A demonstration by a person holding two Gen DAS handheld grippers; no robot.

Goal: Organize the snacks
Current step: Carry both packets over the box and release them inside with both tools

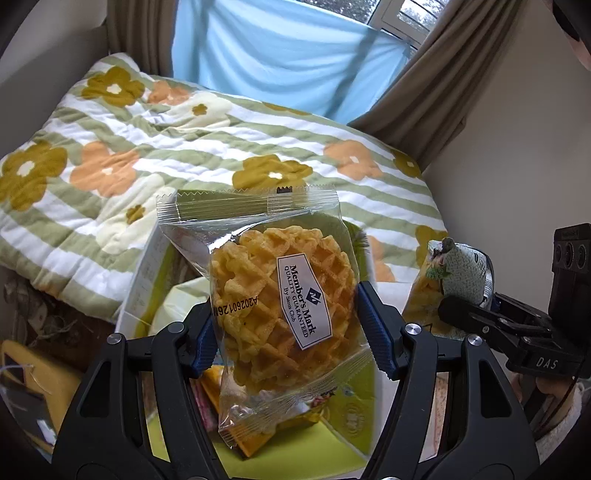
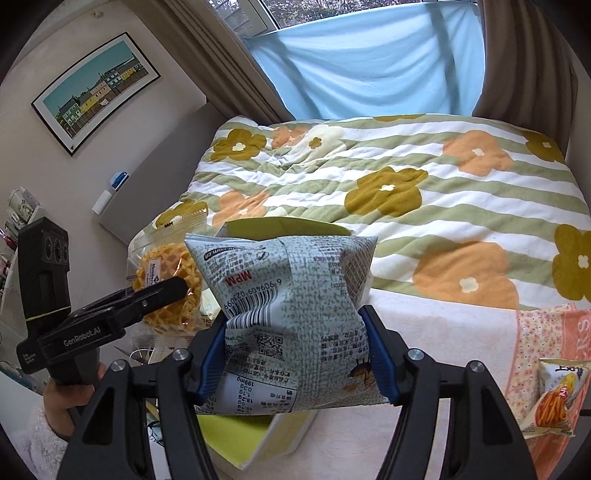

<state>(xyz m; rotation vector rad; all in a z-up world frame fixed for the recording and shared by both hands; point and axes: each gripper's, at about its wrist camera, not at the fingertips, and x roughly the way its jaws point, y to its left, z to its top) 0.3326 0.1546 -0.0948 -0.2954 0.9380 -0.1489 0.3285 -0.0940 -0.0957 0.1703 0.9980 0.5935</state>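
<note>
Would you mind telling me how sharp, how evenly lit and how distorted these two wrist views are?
Left wrist view: waffle packet label crisp, faint glare on its clear wrap, daylight from the window, corners black, bedspread bowed. Right wrist view: print on the snack bag readable, soft even light, framed picture curved by the fisheye, edges slightly smeared.

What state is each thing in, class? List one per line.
Left tongs: shut on waffle packet.
Waffle packet: sealed, held up.
Right tongs: shut on snack bag.
Snack bag: sealed, squeezed.
Green box: open.
Fries packet: sealed, lying on cloth.
</note>
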